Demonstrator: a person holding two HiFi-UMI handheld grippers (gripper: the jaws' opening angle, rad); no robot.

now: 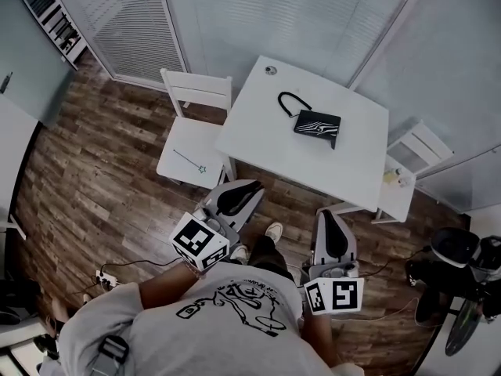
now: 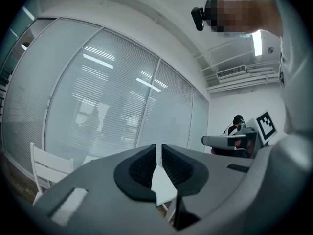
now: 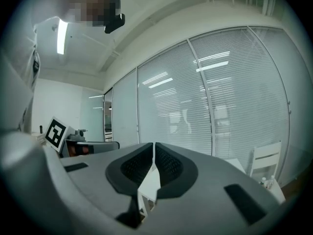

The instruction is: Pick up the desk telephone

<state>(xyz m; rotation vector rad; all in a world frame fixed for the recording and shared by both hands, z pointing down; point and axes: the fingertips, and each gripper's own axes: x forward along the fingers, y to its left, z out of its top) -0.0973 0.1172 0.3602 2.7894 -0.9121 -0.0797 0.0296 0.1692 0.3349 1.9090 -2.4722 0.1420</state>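
The desk telephone (image 1: 317,124) is a black flat unit with a curved black handset or cord (image 1: 290,103) beside it, lying on the far half of the white table (image 1: 266,139) in the head view. My left gripper (image 1: 241,194) is shut and empty, held level short of the table's near left corner. My right gripper (image 1: 329,224) is also shut and empty, just before the table's near edge. Each gripper view shows its own jaws closed together, the left gripper (image 2: 158,155) and the right gripper (image 3: 153,154), with a sliver of the white table past them. The telephone is not seen in either gripper view.
A white chair (image 1: 196,128) stands at the table's left with a thin wand-like item (image 1: 190,161) on its seat. Another white chair (image 1: 403,171) at the right holds small bottles (image 1: 395,177). Black equipment (image 1: 454,265) sits at the right. Glass walls with blinds lie behind.
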